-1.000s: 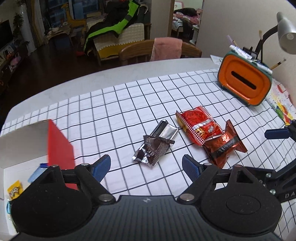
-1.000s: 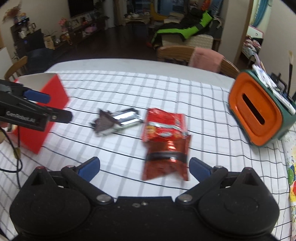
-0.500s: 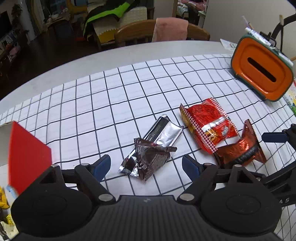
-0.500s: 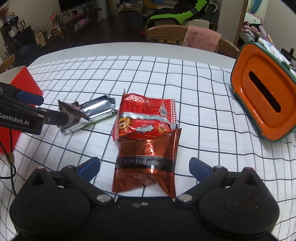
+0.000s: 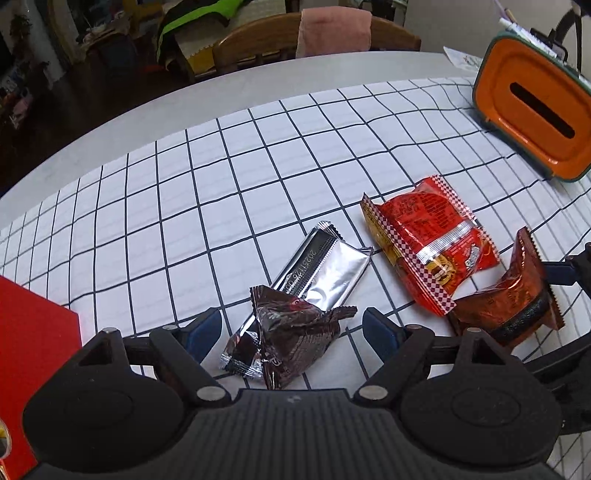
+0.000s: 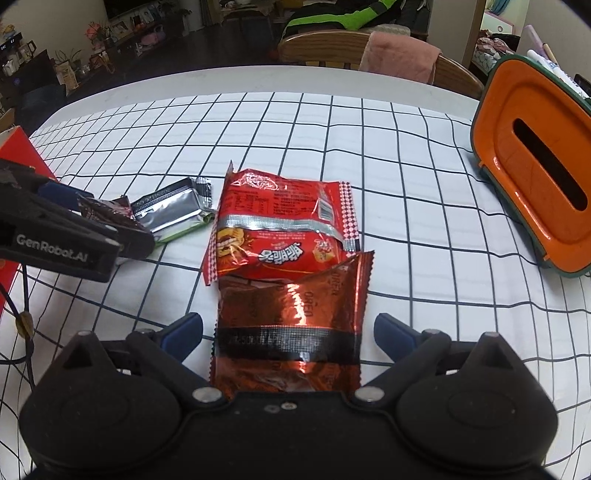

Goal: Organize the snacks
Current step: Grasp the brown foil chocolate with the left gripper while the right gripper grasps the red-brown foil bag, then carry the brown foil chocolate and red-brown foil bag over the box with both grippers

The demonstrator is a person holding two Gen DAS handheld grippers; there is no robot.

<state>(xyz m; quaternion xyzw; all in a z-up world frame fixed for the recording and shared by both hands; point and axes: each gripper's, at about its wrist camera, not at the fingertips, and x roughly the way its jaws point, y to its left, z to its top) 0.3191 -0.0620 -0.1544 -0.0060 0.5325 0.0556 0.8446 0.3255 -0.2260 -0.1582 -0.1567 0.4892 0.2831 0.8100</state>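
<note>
Four snacks lie on the checked tablecloth (image 5: 295, 147). A crumpled dark brown wrapper (image 5: 295, 336) lies partly on a silver wrapper (image 5: 325, 269). My left gripper (image 5: 291, 332) straddles the brown one; its jaws are closing and the pads stand just clear of it. A copper Oreo pack (image 6: 291, 325) lies between the fingers of my right gripper (image 6: 288, 332), whose jaws are also closing, with gaps on both sides. A red snack pack (image 6: 280, 229) touches the Oreo pack's far end. In the right wrist view the left gripper (image 6: 74, 236) sits over the brown wrapper (image 6: 103, 212).
A red box (image 5: 33, 350) stands at the left of the cloth. An orange tissue holder (image 5: 532, 110) with pens behind it stands at the far right. A wooden chair with a pink towel (image 5: 332, 29) is beyond the table's far edge.
Both grippers have come down and forward over the snacks. The brown wrapper now sits between the left fingers and the Oreo pack between the right ones. Both jaws have narrowed slightly.
</note>
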